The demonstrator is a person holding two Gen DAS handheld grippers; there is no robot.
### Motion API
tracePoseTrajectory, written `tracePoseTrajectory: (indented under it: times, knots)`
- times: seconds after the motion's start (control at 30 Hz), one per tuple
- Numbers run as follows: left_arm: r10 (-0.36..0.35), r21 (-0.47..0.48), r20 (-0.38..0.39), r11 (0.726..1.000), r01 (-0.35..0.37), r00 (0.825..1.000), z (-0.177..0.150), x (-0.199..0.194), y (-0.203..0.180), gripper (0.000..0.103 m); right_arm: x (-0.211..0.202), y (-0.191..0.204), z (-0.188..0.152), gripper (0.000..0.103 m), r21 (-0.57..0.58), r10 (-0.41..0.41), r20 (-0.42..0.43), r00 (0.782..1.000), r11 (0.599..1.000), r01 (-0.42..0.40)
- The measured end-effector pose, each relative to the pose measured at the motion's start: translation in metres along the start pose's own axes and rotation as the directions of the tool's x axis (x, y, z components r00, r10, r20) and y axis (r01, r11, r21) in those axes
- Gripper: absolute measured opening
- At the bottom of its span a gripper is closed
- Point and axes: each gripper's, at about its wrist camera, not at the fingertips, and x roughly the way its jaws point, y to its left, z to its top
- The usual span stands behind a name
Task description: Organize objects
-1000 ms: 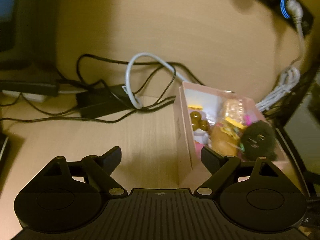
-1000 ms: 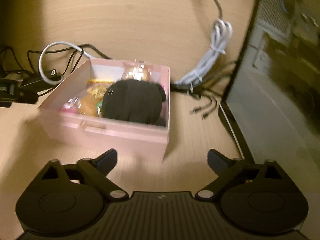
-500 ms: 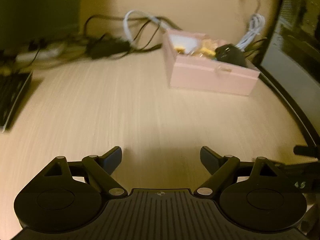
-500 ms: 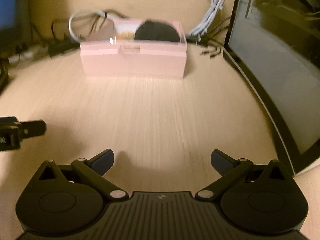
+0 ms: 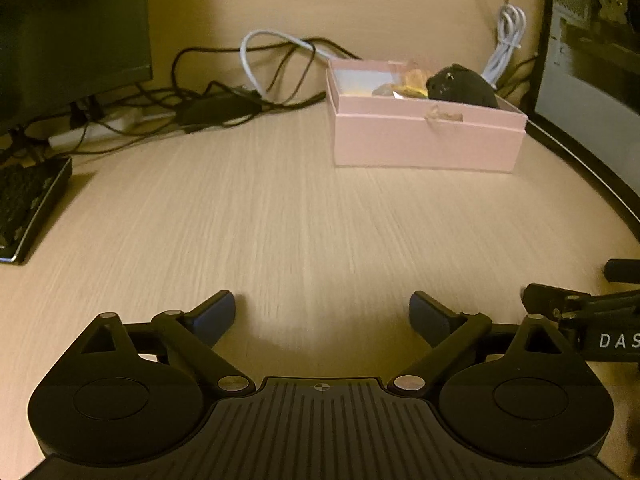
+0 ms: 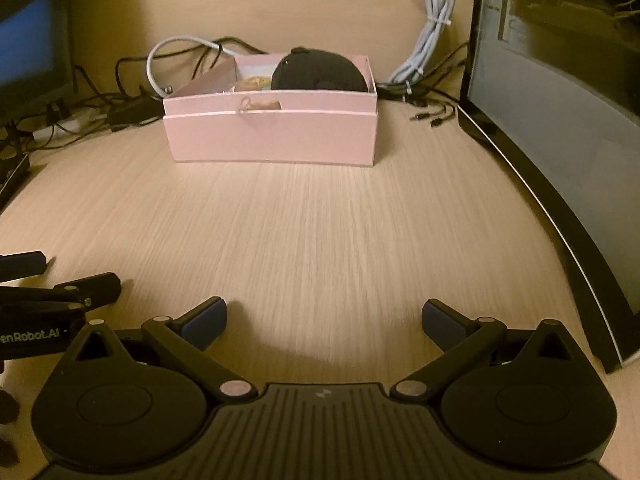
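While we hold both grippers low over the desk, we note the scene line by line.

Left gripper (image 5: 322, 314): at the bottom of the left wrist view; its jaws are spreading wider, with only bare wood between them, so it grasps nothing.

Right gripper (image 6: 324, 320): at the bottom of the right wrist view; its jaws are spread wide over bare wood, released and empty. Its tips also show at the right edge of the left wrist view, just beside our left gripper.

Pink box (image 6: 272, 136): in the upper middle of the right wrist view and the upper right of the left wrist view, resting on the desk, well apart from both grippers, lid off.

Black plush toy (image 6: 318, 74): inside the box at its right side, rising above the rim.

Other contents (image 5: 400, 88): yellowish, wrapped-looking items left of the plush; we cannot tell what they are.

Desk (image 6: 320, 232): light wood grain, filling the middle of both views.

Cables (image 5: 224, 96): a black tangle with one white loop, upper left of the box against the wall.

White cable bundle (image 6: 428, 48): tied, upper right of the box.

Monitor (image 5: 68, 28): dark, upper left of the left wrist view.

Keyboard (image 5: 28, 204): left edge, partly cut off.

Dark case (image 6: 560, 120): along the right side of the right wrist view.
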Motion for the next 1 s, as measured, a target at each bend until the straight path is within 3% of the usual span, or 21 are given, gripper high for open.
tracePoseTrajectory:
  times: [0.27,1.0]
  knots:
    - [-0.005,0.001,0.035,1.000,0.005,0.999,0.004,0.010,0.000,0.098,0.010,-0.004,0.002,0.103,0.022,-0.025,0.064,0.998,0.999,0.024]
    - [-0.002,0.002,0.031,1.000,0.002,1.000,0.007,0.015,-0.002,0.101,0.015,-0.004,0.007,0.103,0.020,-0.022,0.064,0.998,1.000,0.020]
